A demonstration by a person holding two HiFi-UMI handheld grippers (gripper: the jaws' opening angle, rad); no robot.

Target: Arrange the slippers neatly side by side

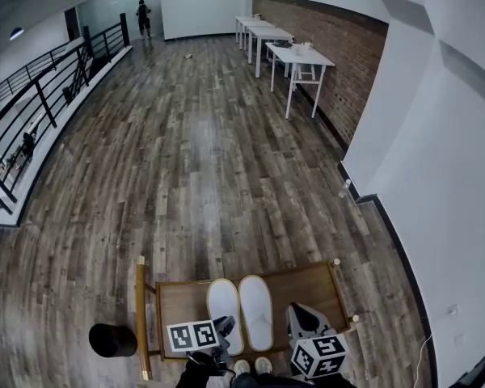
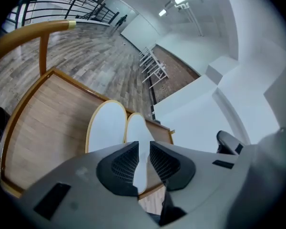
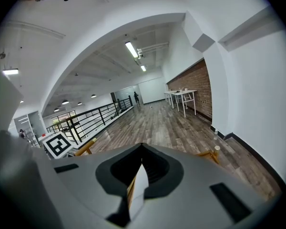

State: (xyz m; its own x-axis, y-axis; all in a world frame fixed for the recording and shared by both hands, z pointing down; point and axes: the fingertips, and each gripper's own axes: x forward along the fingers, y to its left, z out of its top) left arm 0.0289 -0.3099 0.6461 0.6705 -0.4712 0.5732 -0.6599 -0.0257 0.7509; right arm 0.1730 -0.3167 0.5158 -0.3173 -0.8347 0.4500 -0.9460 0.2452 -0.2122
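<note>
Two white slippers lie flat, side by side and toes away from me, on a wooden tray (image 1: 182, 301): the left slipper (image 1: 225, 314) and the right slipper (image 1: 256, 312). My left gripper (image 1: 225, 326) hovers over the left slipper's heel. In the left gripper view both slippers (image 2: 105, 125) (image 2: 137, 130) show beyond the left gripper (image 2: 144, 152), whose jaws stand a narrow gap apart with nothing between them. My right gripper (image 1: 301, 318) is just right of the right slipper, apart from it. In its own view the right gripper (image 3: 143, 157) is shut and points out over the floor.
The tray has a raised rim and a wooden handle bar (image 1: 140, 314) on its left. A black round object (image 1: 112, 340) sits on the floor beside it. White tables (image 1: 295, 55) line the brick wall; a railing (image 1: 48, 87) runs along the left. A person (image 1: 143, 14) stands far off.
</note>
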